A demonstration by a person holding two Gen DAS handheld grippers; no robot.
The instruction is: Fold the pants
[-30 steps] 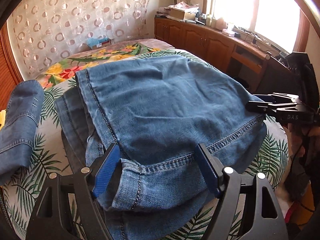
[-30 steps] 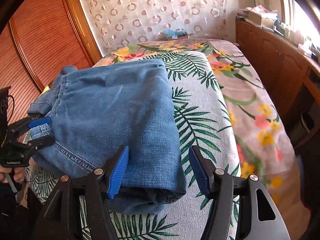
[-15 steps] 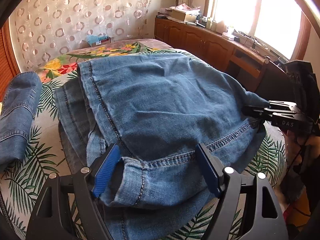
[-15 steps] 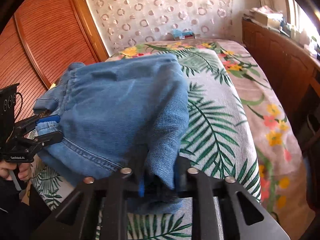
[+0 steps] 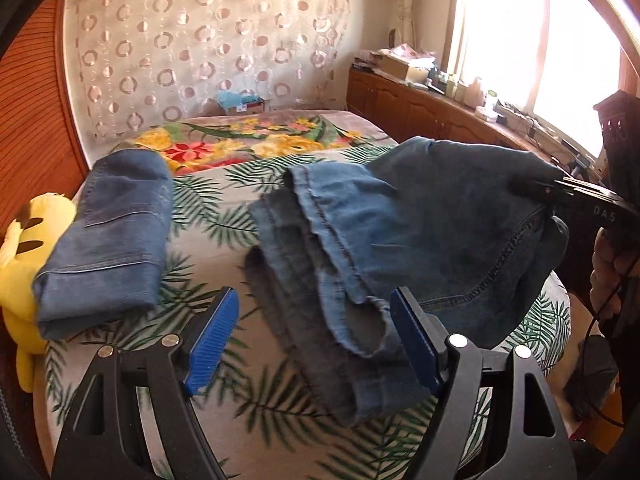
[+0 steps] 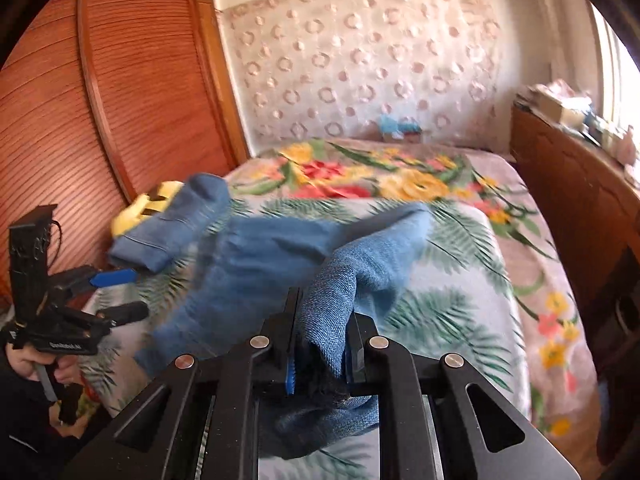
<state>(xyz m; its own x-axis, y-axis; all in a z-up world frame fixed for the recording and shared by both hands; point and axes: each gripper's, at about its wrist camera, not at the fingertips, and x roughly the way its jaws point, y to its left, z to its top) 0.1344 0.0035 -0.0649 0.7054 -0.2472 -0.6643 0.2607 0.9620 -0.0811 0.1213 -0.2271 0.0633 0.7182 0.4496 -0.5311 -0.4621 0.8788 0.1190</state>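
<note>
Fingers on my right gripper (image 6: 320,354) clamp a bunched corner of the jeans (image 5: 420,232), lifted off the bed (image 5: 224,208). L gripper (image 5: 314,340) spread wide, nothing pinched, w/ denim edge just by its right pad. Folded pair (image 5: 108,240) lies nearby.

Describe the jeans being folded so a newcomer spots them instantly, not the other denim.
On the leaf-print bed, two denim items lie near the close end. The jeans being folded are the loose, rumpled pair, one corner lifted in the right gripper. The other denim lies neatly folded beside a yellow plush toy.
</note>
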